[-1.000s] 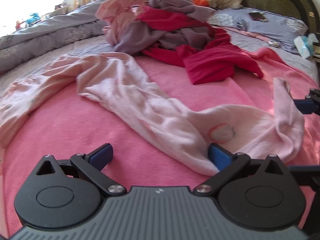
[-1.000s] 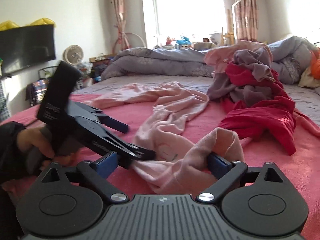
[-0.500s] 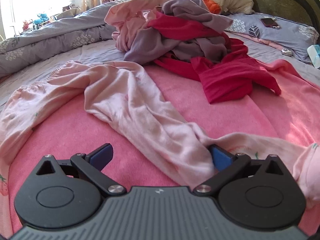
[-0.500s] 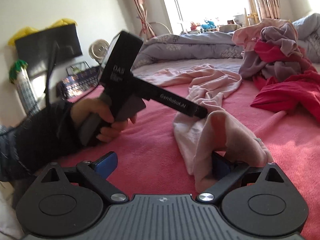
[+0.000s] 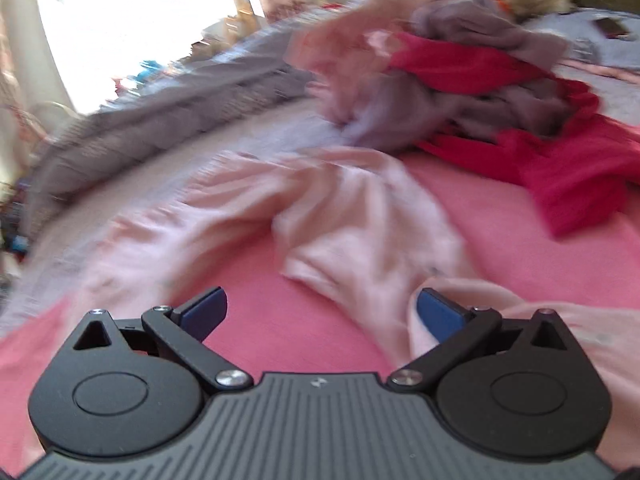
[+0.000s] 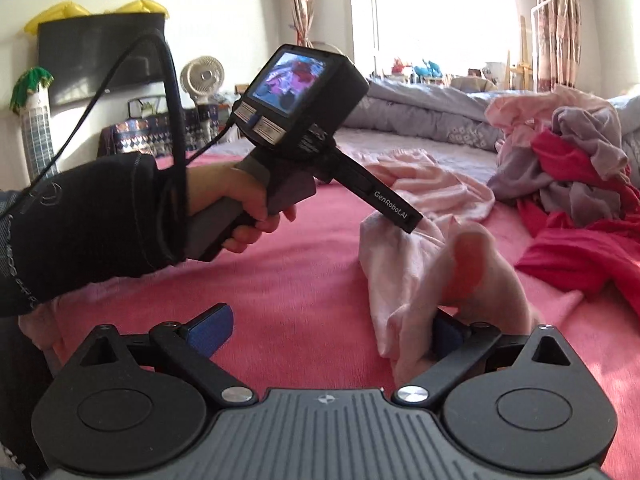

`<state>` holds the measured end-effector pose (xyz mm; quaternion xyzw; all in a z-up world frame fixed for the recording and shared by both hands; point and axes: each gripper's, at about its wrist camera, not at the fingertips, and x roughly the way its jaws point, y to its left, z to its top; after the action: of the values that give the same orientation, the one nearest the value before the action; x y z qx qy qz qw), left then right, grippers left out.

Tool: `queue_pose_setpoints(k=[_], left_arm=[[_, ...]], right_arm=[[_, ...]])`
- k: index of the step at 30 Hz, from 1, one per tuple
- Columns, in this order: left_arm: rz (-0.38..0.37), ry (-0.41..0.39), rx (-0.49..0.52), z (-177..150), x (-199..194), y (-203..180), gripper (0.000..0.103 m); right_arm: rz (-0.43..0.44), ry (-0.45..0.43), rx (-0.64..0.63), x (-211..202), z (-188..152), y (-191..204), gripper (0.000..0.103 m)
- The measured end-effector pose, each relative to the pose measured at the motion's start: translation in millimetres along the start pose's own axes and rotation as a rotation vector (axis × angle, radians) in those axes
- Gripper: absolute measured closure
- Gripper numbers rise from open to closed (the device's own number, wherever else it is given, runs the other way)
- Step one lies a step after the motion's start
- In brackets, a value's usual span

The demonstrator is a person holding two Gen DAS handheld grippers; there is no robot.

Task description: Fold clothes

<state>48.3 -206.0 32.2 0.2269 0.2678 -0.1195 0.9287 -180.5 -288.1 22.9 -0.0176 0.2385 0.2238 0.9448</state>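
You are working on the bed [image 6: 304, 280], its pink blanket carrying everything. Toward the far side sits the unsorted pile of clothes [image 5: 480, 80], red and mauve, well apart from your tools. Nearer you, the pale pink garment [image 5: 340, 216] lies crumpled and stretched across the blanket, one end bunched at your right side. By my reading you are at the spreading step, before any fold. Your left hand-held gripper [image 5: 320, 312] hangs with jaws spread wide, cloth brushing only its right pad. Your right hand-held gripper [image 6: 328, 332] is likewise spread, fabric draped over its right finger, not pinched. Next you need firm pinches on two edges to pull the garment flat.
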Motion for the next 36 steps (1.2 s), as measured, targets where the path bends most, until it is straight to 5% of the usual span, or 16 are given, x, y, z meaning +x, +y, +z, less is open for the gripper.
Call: queue_pose_setpoints(k=[2,3,7,15,22,27,32,36], left_arm=[[0.109,-0.019,-0.029,9.7,1.7,21.3,0.005],[0.092,-0.017,-0.071,12.2,0.6,36.2,0.005],[-0.182,0.033,-0.272,7.4,-7.6,87.8,0.005],[-0.578,0.156,-0.146,-26.5,-9.5,20.7,0.005],[-0.547,0.155,-0.106,-35.0,-3.7,-2.0,0.0],[-0.52,0.15,-0.114,-29.8,-0.4,1.6,0.0],[-0.341,0.083,-0.154,-6.1,-13.3,33.3,0.005],[-0.244,-0.031,-0.208,10.1,-43.8,84.7,0.005]], right_arm=[[0.005,-0.022,-0.001,8.3,8.7,-3.0,0.003],[0.006,-0.033,-0.003,15.6,13.6,-4.7,0.003],[0.009,-0.038,0.009,42.0,23.9,-10.6,0.003],[0.087,0.019,0.029,26.7,-7.6,-19.9,0.003],[0.439,0.037,0.091,-4.4,-11.9,-23.0,0.0],[0.38,0.065,0.025,-23.7,-25.4,3.9,0.001],[0.292,-0.159,0.07,-18.9,9.4,-6.8,0.001],[0.359,-0.396,0.192,-16.8,54.2,-33.2,0.001]])
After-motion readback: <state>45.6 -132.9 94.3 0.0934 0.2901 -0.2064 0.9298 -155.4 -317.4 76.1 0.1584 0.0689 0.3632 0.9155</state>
